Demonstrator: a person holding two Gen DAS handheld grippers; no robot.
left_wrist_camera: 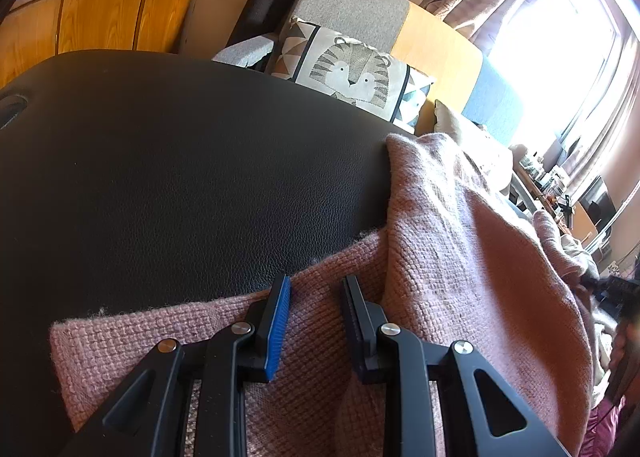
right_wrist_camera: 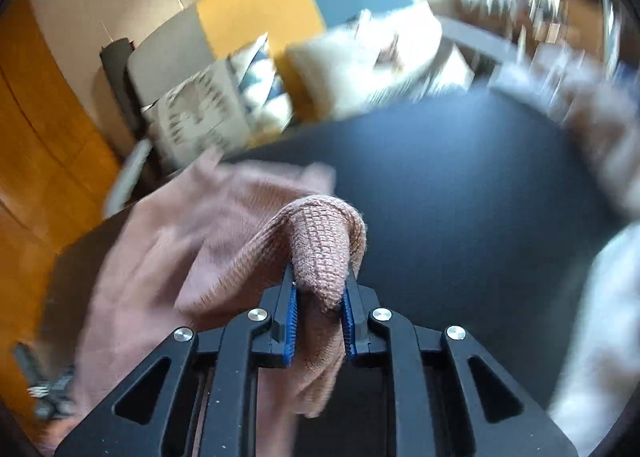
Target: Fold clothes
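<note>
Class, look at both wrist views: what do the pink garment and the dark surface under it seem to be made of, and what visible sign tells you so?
Pink garment: apparently a chunky knit, wool or acrylic; visible stitch rows and fuzzy edges, matte.
Dark tabletop: looks like black leather or leatherette; fine pebbled grain, soft sheen.

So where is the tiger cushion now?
In the left wrist view the tiger cushion leans on the grey sofa back, beyond the black table.

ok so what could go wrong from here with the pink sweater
The right gripper pinches only a small bunched fold of the pink sweater, so it may slip out. The left gripper sits open over the knit without gripping, so the sweater could drag across the black tabletop and bunch.
</note>
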